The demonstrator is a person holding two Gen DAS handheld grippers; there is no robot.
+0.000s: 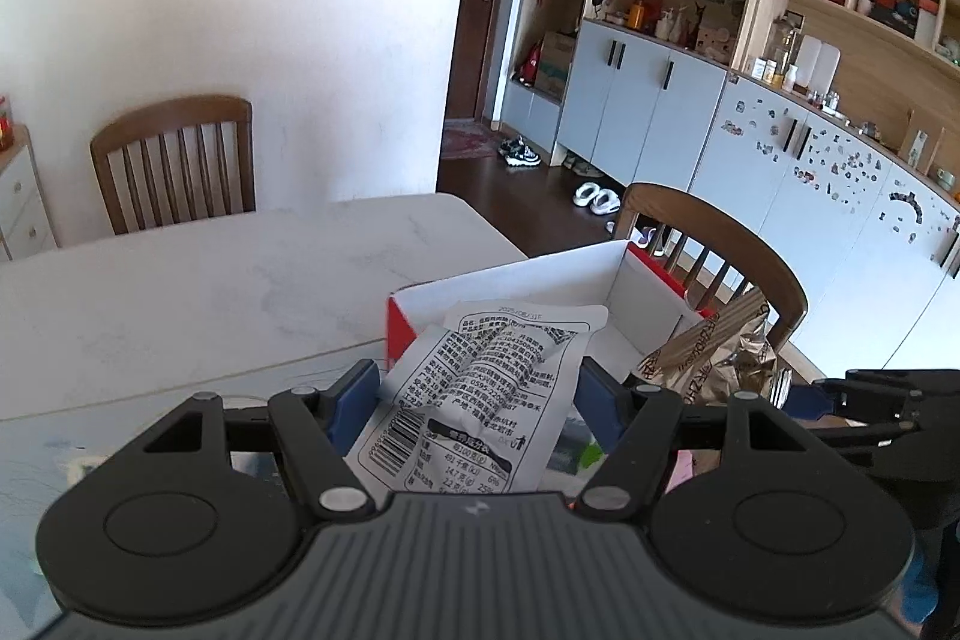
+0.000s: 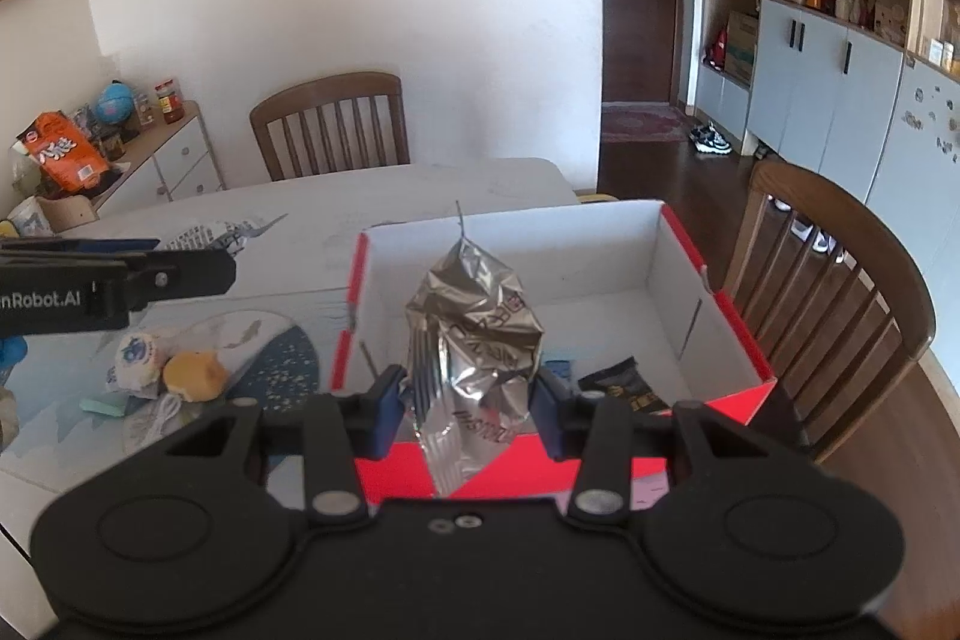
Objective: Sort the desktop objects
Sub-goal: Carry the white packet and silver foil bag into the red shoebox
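Faintly, "nRobot.AI" on left hand-held gripper (image 2: 198,263)

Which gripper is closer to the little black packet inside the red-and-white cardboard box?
Right. The right gripper hangs over the box's near edge beside the black packet; the left gripper is outside, left of it.

box (image 2: 678,280) on table (image 2: 432,184), chair (image 2: 840,280) right — packet (image 2: 624,388) inside

Crinkled glossy foil on the silver packet (image 2: 474,340), matt printed film on the white packet (image 1: 474,400), smooth cardboard box (image 2: 600,244), marbled table (image 1: 210,280).
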